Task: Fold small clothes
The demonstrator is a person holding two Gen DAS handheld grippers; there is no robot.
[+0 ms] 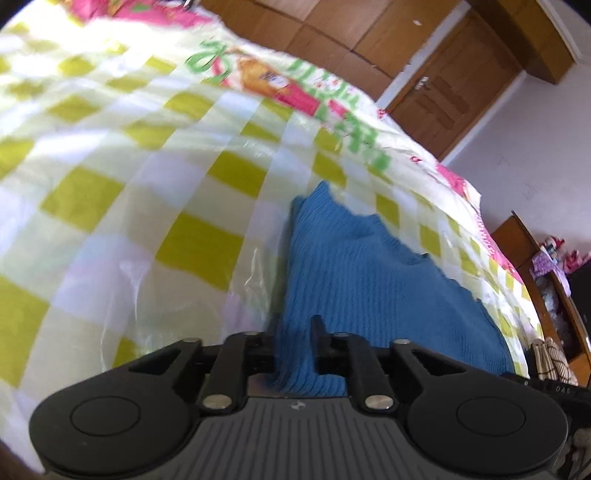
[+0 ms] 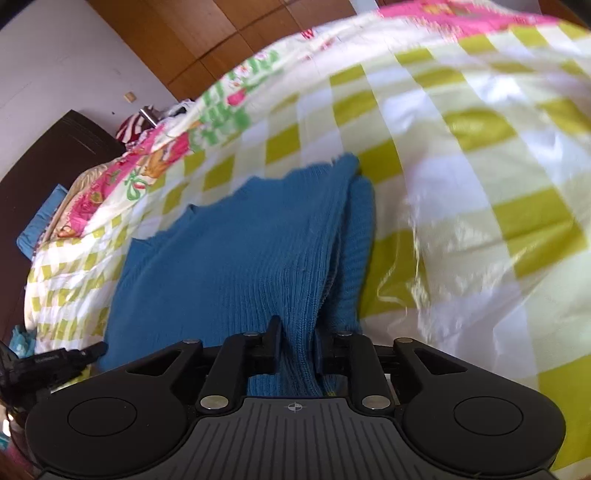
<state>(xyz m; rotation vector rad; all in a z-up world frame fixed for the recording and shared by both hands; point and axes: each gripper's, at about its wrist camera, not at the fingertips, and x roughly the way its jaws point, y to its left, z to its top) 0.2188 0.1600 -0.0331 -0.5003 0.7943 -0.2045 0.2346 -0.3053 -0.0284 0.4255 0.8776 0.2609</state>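
**A:** Where is the garment, and what are you holding?

**B:** A blue knitted sweater (image 1: 369, 280) lies on a bed covered with a yellow-green and white checked bedspread (image 1: 129, 166). Your left gripper (image 1: 295, 343) has the near edge of the sweater gathered between its two fingers, the jaws standing only a narrow way apart with knit filling the gap. The near edge rises off the bed into the jaws.

**A:** And your other hand?

**B:** Your right gripper (image 2: 295, 343) is the same: jaws close together, a bunched fold of the blue sweater (image 2: 240, 258) pressed between them. From that side the sweater spreads away to the left over the checked bedspread (image 2: 480, 147), with a doubled-over strip along its right edge.

**A:** Anything around the bed?

**B:** A pink flowered border runs along the far edge of the bedspread. Beyond it stand a brown wooden door (image 1: 454, 85) and wooden panelling (image 2: 207, 33) against a pale wall. Both views are slightly blurred.
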